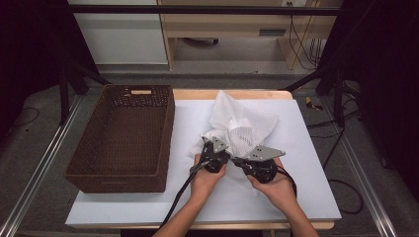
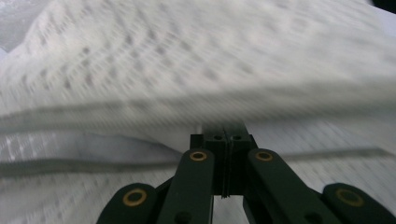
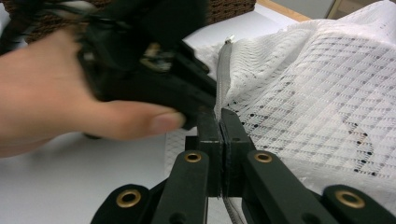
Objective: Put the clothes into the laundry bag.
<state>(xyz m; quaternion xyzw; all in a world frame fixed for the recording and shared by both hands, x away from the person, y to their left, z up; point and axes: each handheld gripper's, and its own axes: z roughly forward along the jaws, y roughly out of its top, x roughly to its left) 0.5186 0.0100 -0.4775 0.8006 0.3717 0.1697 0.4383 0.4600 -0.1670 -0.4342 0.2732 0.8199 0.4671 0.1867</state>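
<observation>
White table point(image 1: 306, 197) bare right; both hand-held grippers pinch mesh bag point(image 1: 244, 131) edge (basket point(image 1: 123, 143) left).

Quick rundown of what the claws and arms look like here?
Both claws, left and right, are black, each topped with a grey three-cornered plate. Their jaws are flat black links with brass-coloured rivets. A black cable trails from the left claw; another loops off the right one. The forearms are bare, no sleeves or gloves.

Lab recording rig: black frame bars point(image 1: 197, 10), aluminium rails point(image 1: 39, 168), loose floor cables point(image 1: 346, 197), white-topped table point(image 1: 306, 163).
</observation>
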